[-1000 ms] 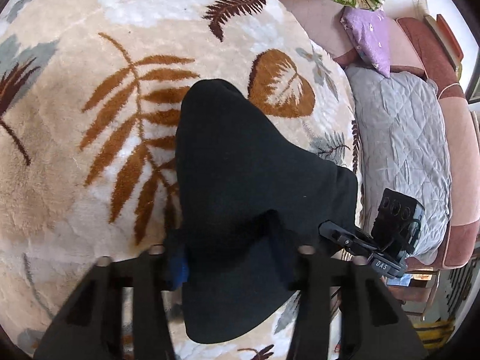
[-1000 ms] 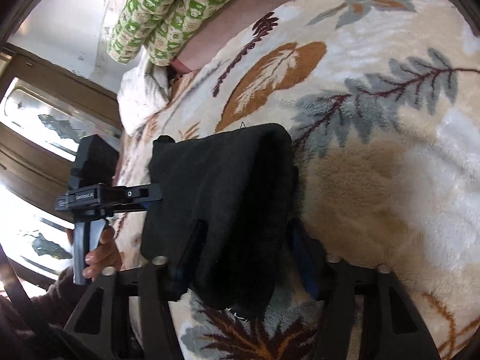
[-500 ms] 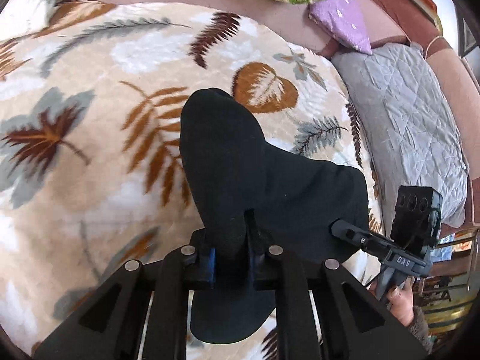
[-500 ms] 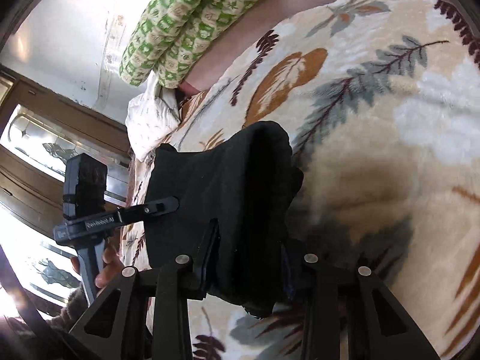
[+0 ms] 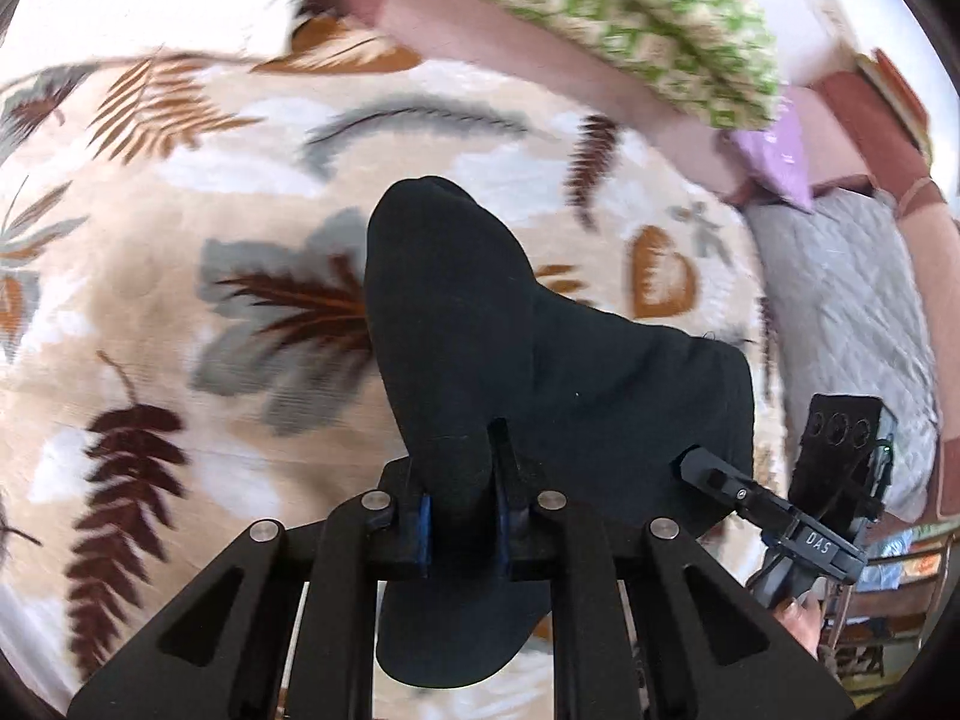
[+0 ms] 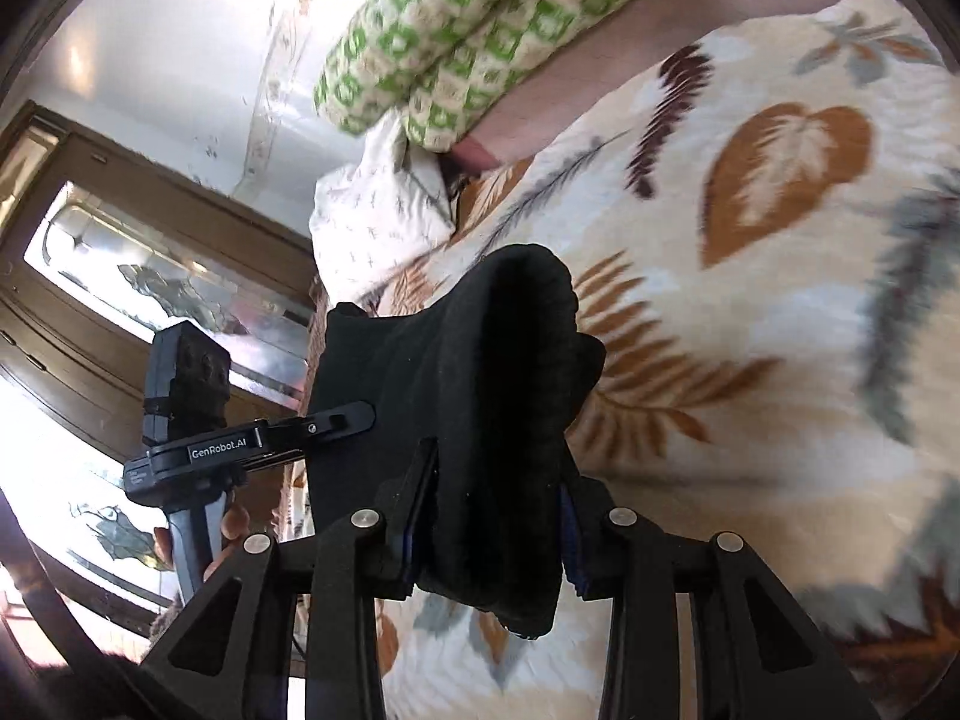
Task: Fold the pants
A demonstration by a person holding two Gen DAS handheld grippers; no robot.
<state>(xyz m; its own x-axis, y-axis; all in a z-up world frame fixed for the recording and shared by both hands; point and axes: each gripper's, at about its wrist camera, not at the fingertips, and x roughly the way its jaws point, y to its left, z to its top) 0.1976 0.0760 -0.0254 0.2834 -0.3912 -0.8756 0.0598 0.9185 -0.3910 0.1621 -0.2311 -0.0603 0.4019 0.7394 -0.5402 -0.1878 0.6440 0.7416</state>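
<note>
The black pants [image 5: 480,324] hang bunched between both grippers above a leaf-patterned blanket [image 5: 180,312]. My left gripper [image 5: 461,480] is shut on a thick fold of the pants; the cloth drapes below its fingers. My right gripper [image 6: 489,510] is shut on another fold of the same pants [image 6: 480,372]. The right gripper also shows at the lower right of the left wrist view [image 5: 720,480], and the left gripper shows at the left of the right wrist view [image 6: 336,420]. The fingertips are mostly buried in cloth.
A green patterned quilt [image 5: 600,18] and a purple pillow [image 5: 774,156] lie at the far edge. A grey quilted mat [image 5: 840,324] lies on the right. A white pillow [image 6: 378,216] and a wooden window frame [image 6: 120,276] are on the left.
Both grippers closed from open onto the pants and lifted them; the views tilted up toward the far end of the bed.
</note>
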